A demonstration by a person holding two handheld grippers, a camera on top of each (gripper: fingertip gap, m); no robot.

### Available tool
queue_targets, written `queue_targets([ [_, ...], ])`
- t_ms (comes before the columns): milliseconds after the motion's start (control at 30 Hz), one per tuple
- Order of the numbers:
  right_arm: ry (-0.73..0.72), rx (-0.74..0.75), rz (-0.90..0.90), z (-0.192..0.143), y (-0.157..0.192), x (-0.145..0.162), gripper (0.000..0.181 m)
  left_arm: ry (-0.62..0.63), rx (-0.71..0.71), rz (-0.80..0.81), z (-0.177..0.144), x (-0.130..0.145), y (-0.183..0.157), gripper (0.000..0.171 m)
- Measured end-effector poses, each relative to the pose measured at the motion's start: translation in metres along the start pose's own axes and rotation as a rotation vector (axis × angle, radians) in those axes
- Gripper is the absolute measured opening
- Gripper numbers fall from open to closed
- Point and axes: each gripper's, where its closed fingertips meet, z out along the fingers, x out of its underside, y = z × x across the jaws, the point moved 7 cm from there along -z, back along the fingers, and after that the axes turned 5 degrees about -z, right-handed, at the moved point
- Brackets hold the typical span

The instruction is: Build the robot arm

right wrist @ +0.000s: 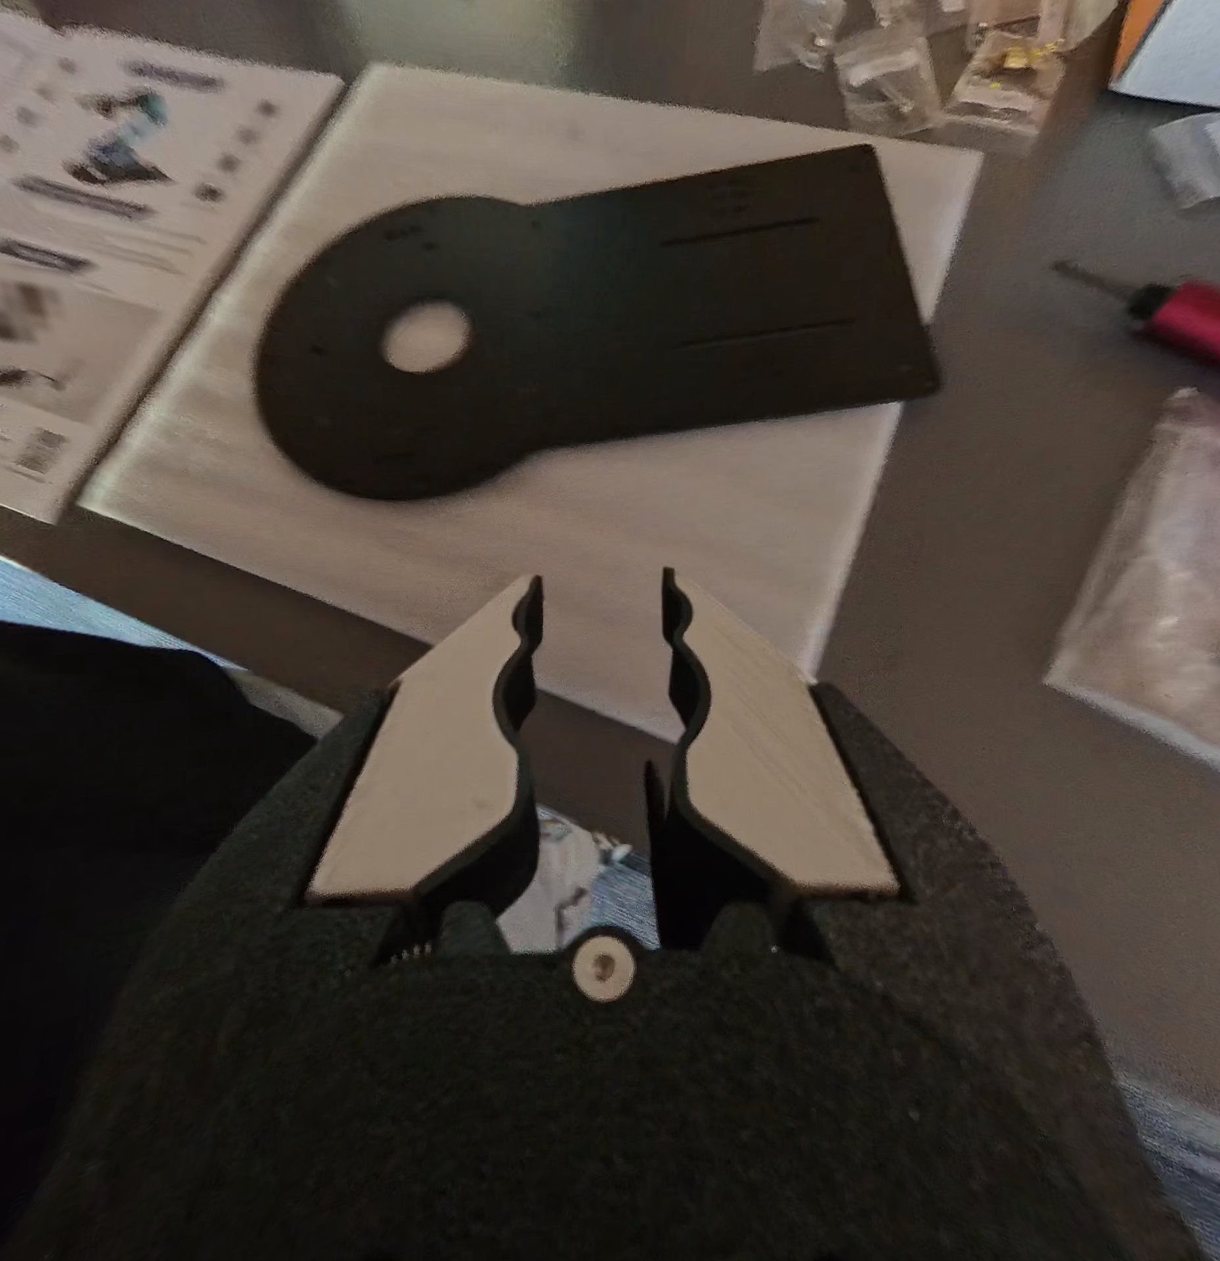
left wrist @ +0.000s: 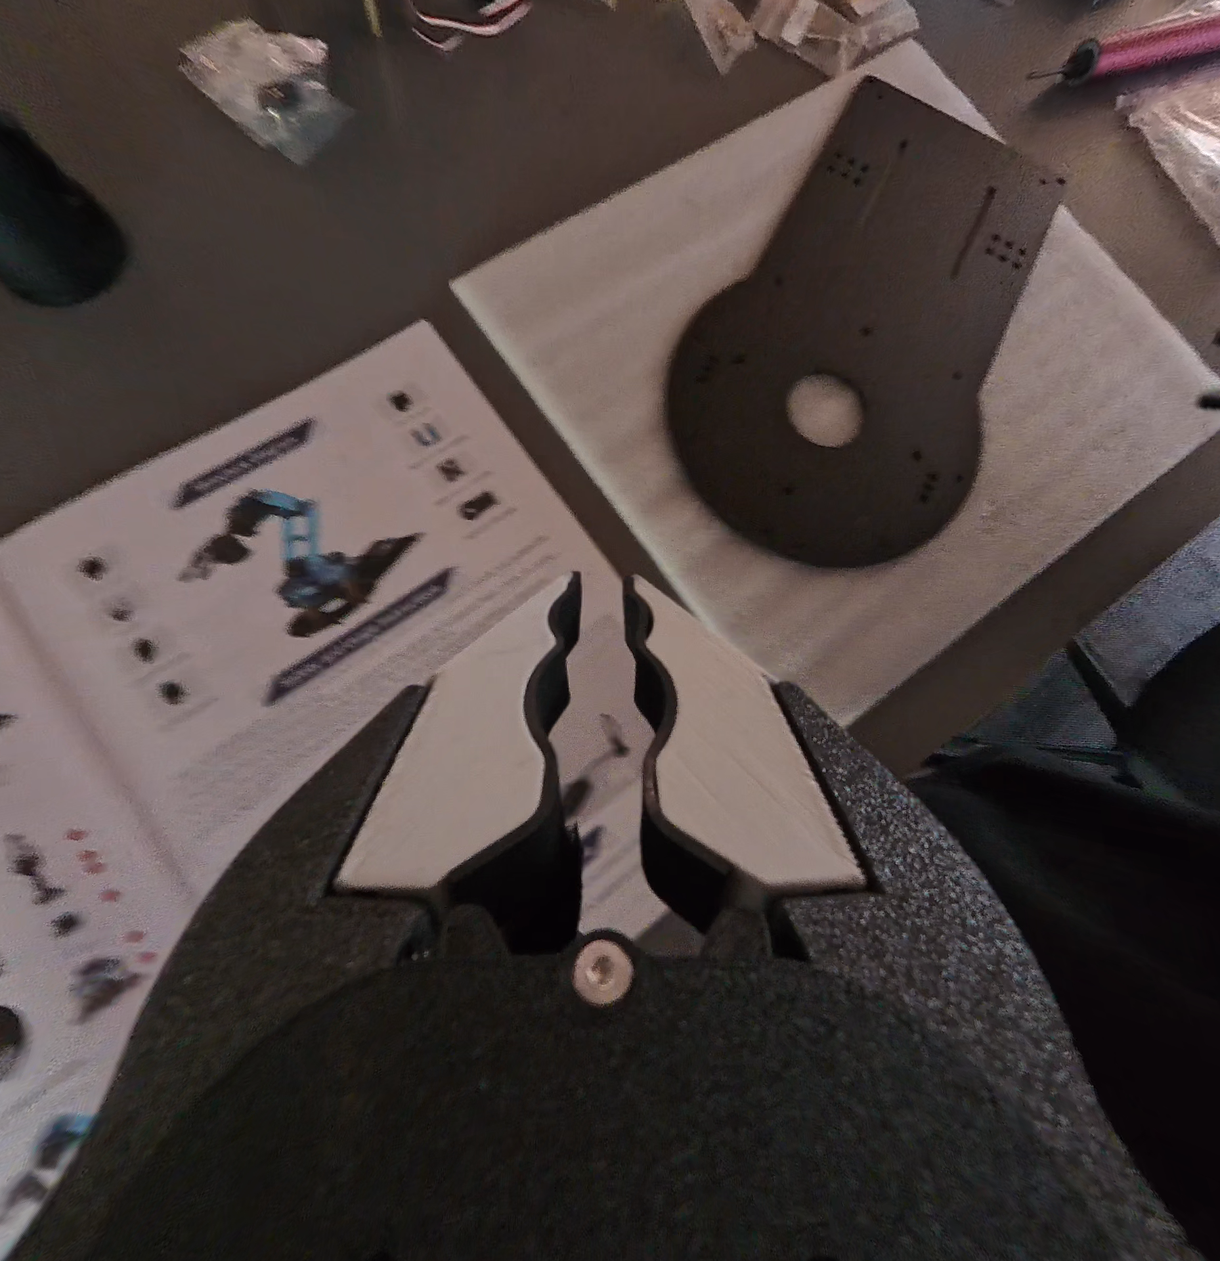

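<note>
The grey surface (left wrist: 286,259) carries everything here. Largest on it is a white sheet (right wrist: 593,546) near the front edge, and a flat black plate (right wrist: 593,321) lies on that sheet, with a round end pierced by a round hole, a rectangular end with two thin slots, and rows of small holes. Just beside the sheet lies a printed leaflet (left wrist: 184,614) with drawings of parts and a blue and black machine; its print is too blurred to make out.

The left tongs (left wrist: 602,580) hang above the leaflet's near corner, close to the sheet's edge, touching nothing. Their fingers stand a narrow gap apart and hold nothing. The right tongs (right wrist: 602,580) hang over the front edge of the sheet, short of the plate's round end, apart from it. Their gap is a little wider, and they too are empty.

Around the far side lie clear bags (right wrist: 887,75) of small parts, with another clear bag (right wrist: 1167,580) to the right of the sheet. A pink tool (right wrist: 1194,327) with a black tip lies on the surface beyond that bag. In the left wrist view a dark rounded thing (left wrist: 41,225) sits at the far left, blurred, and a small bag of hardware (left wrist: 273,89) lies near it.
</note>
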Motion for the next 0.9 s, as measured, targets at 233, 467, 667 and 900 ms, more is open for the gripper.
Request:
queue_targets([
  [233, 0.001, -0.012, -0.143, 0.036, -0.068, -0.028, 0.039, 0.054, -0.034, -0.166, 0.006, 0.032, -0.058, 0.012],
  [467, 0.022, 0.032, -0.113, 0.067, -0.107, -0.044, 0.035, 0.016, -0.155, -0.265, -0.009, 0.044, -0.047, 0.013],
  [667, 0.007, 0.061, -0.094, 0.072, -0.120, -0.042, 0.000, -0.050, -0.207, -0.421, -0.027, 0.056, -0.016, 0.013],
  [900, 0.050, 0.081, -0.118, 0.078, -0.120, -0.041, 0.000, -0.075, -0.238, -0.418, -0.032, 0.054, 0.004, 0.013],
])
